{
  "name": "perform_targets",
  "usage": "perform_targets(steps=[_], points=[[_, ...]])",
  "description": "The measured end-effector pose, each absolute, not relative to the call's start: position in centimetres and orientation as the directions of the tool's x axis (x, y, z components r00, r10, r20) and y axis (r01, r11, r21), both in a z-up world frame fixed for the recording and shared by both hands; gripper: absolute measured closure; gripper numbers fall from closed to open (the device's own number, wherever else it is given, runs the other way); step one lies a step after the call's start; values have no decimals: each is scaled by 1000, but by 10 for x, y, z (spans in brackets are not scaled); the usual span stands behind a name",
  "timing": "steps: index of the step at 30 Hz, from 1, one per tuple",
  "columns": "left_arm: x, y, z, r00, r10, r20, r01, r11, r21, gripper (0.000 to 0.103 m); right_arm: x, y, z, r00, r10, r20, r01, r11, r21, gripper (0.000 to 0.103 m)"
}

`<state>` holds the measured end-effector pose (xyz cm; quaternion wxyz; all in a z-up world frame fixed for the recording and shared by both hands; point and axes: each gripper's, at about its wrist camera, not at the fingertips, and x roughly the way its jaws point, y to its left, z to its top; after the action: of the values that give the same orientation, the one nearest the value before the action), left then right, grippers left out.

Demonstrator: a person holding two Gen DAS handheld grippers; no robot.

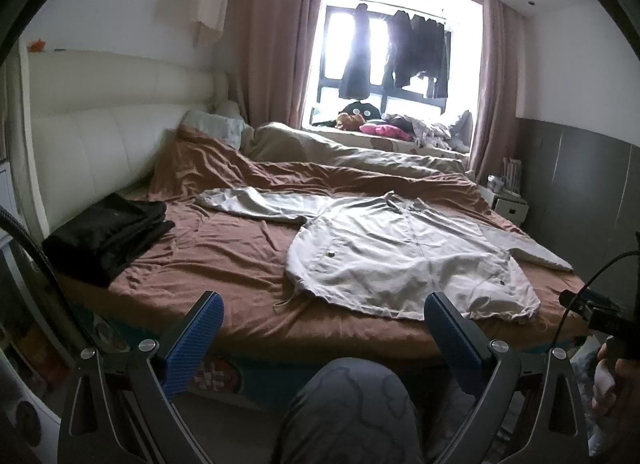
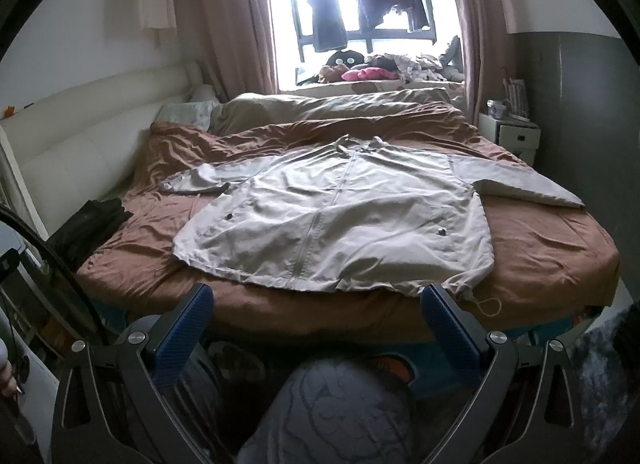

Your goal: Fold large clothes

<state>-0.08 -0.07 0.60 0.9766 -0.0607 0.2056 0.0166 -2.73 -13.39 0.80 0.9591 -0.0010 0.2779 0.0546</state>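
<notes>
While both tongs (image 1: 324, 328) (image 2: 318, 320) gape empty short of the bed edge, the jacket (image 2: 336, 215) lies flat.

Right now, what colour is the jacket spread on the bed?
Pale beige, almost off-white, the jacket has a front zip and dark snaps; the right wrist view shows it best.

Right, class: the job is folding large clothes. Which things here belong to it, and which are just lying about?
Belongs: pale beige zip jacket spread flat; open left gripper; open right gripper.

Lying about: folded black clothes; pink soft toy; white bedside cabinet.
</notes>
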Motion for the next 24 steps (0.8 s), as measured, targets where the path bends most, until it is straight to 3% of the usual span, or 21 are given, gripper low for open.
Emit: perform_targets(steps=[24], points=[[-10, 6, 9, 926, 1, -378, -49, 992, -117, 2, -32, -139, 8, 849, 96, -520, -85, 995, 45, 0]])
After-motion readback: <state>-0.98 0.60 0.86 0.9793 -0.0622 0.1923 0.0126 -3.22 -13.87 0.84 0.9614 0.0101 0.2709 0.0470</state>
